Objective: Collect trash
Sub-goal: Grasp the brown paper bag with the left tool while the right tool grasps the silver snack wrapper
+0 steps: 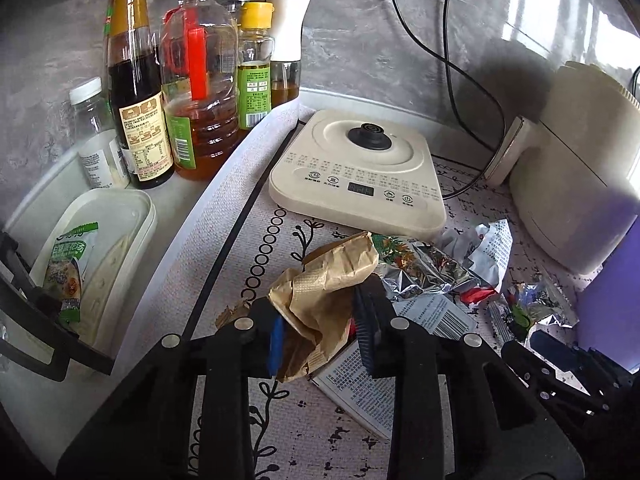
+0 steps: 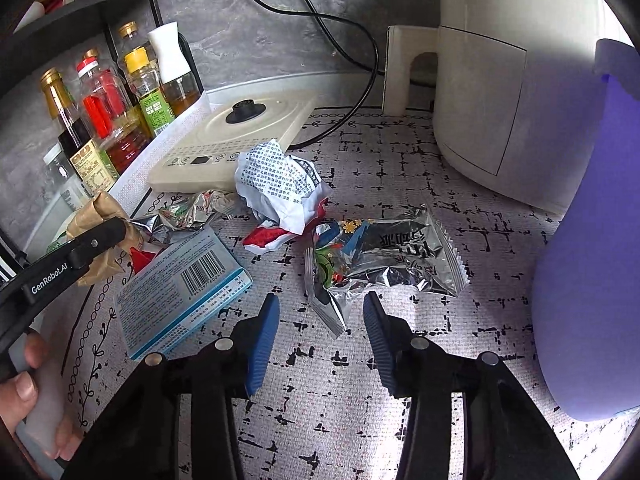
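Your left gripper (image 1: 320, 320) is clamped on a crumpled brown paper bag (image 1: 328, 280), both pads pressing its folds; your right gripper (image 2: 320, 320) stands apart, the tail of a foil wrapper (image 2: 384, 260) lying between its pads, neither pad pressing it. The rest of the trash sits in a loose heap near the middle: a blue box (image 2: 180, 292) left of the right gripper, a white printed wrapper (image 2: 276, 184) farther off, a second foil wrapper (image 1: 424, 276) beside the bag. Open mat (image 2: 340, 400) lies near you; the far side is crowded by a cream cooktop (image 1: 360, 172), its cord (image 2: 352, 92), and a white appliance (image 2: 500, 100) on the right; a purple container (image 2: 588, 280) blocks the right edge. Bottles (image 1: 168, 80) line the left wall behind the mat's raised edge; a white tub (image 1: 108, 248) sits near left. The wall is grey stone-look.
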`<state>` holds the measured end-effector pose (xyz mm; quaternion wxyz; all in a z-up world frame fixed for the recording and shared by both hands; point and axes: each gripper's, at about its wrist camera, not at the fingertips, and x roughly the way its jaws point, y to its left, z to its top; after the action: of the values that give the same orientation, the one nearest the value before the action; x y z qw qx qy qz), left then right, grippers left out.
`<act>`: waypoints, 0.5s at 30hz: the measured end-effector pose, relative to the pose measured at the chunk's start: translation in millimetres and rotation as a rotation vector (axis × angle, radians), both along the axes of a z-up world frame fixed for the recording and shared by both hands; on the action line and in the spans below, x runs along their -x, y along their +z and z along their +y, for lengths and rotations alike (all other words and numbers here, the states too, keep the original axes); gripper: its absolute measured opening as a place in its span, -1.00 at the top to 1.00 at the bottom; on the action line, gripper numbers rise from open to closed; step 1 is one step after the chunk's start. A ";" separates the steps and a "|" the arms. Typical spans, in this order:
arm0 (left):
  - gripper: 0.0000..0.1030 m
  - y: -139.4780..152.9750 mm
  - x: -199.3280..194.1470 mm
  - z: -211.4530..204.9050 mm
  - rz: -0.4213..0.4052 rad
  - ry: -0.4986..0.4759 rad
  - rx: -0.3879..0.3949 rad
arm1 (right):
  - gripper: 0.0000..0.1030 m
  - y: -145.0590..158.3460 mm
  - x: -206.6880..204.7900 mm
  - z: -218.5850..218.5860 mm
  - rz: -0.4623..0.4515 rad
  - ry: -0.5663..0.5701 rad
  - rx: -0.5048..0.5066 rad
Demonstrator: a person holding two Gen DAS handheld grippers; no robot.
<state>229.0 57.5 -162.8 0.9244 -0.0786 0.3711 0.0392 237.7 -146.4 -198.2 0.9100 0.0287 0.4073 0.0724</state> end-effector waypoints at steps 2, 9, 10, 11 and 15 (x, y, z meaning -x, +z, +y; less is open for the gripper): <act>0.44 -1.7 -2.4 -0.1 0.003 0.003 -0.007 | 0.47 -4.4 -2.8 2.4 0.015 0.000 0.011; 0.44 -3.7 -1.4 -3.4 0.011 -0.001 -0.019 | 0.92 -2.4 7.1 4.5 -0.013 0.032 0.031; 0.44 -2.7 0.1 -3.7 0.009 -0.001 -0.019 | 0.92 -0.1 9.9 5.5 -0.019 0.038 0.032; 0.44 -1.7 1.6 -3.9 0.008 0.000 -0.018 | 0.93 2.4 13.2 6.4 -0.025 0.044 0.034; 0.44 5.0 10.0 -6.4 -0.003 0.002 -0.018 | 0.93 15.8 27.2 9.3 -0.056 0.067 0.029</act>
<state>219.0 51.1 -157.7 0.9256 -0.0710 0.3693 0.0433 210.5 -137.0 -182.4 0.9184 -0.0004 0.3834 0.0977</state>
